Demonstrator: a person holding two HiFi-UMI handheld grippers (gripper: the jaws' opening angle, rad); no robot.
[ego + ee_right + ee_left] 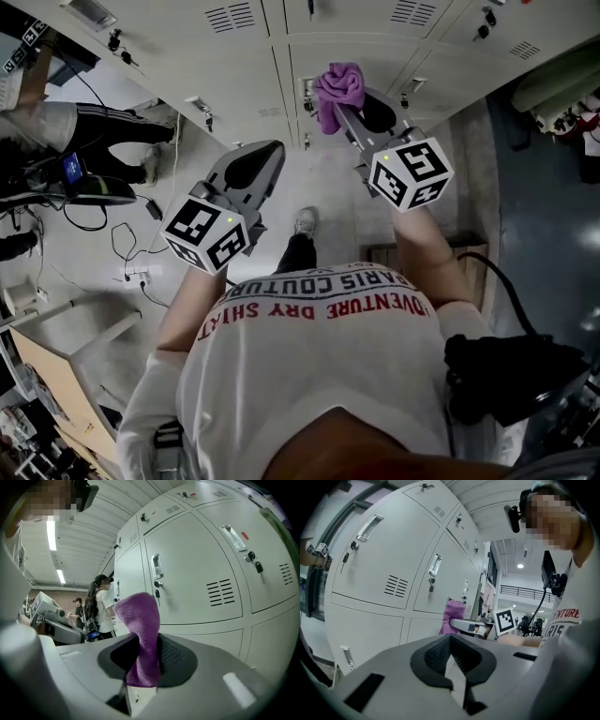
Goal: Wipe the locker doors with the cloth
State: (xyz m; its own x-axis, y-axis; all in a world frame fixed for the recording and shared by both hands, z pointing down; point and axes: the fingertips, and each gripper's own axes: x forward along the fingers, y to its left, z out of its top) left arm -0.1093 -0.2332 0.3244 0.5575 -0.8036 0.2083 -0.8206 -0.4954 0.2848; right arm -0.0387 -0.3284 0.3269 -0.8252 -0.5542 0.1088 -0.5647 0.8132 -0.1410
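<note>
While your right gripper (345,111) is clamped on the purple cloth (337,88), with a tuft standing up past the jaws in the right gripper view (139,630), the cloth sits close in front of the locker doors (375,37). You cannot tell from any view whether it already presses on a panel. No door shows a streak or damp patch, so I judge the wiping barely begun, with nearly every door left to do.

Your left gripper (262,159) hangs lower and to the side, its tips drawn together on nothing, well apart from the lockers.

Mind what stands out from the flat panels: the handles (156,566) and the hanging keys (257,567) could snag the cloth. The floor (328,187) between you and the lockers is open. To your left, another person (94,127) and loose cables (127,248) limit sidestepping.
</note>
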